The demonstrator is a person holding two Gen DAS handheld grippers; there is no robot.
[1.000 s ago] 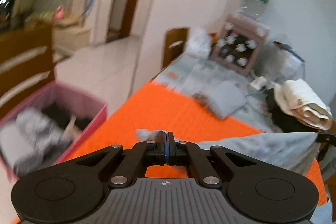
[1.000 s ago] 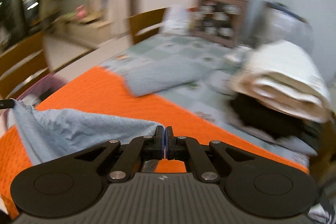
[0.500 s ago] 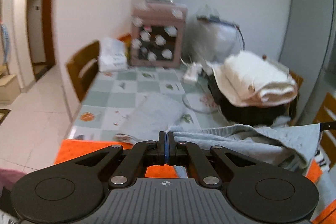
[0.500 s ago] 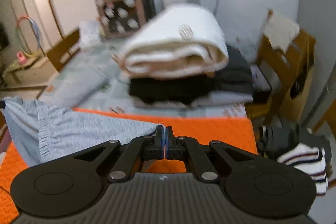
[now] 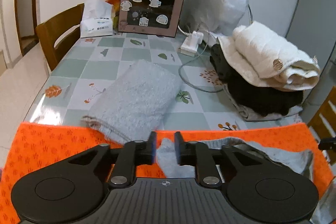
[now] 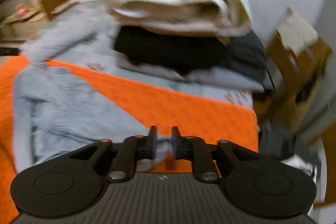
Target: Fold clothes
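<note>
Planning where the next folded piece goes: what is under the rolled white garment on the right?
The white garment tops a pile: a black garment directly below it, then a grey piece on the tiled tablecloth. Anything more inside the pile is covered.

Your right gripper (image 6: 163, 143) had its black fingers (image 6: 152, 140) parted over the edge of the crumpled light grey-blue garment (image 6: 63, 102), which lay on the orange patterned mat (image 6: 178, 106). Beyond it, a rolled cream blanket (image 6: 180, 1) topped a folded black garment (image 6: 184, 51), all blurred.
</note>
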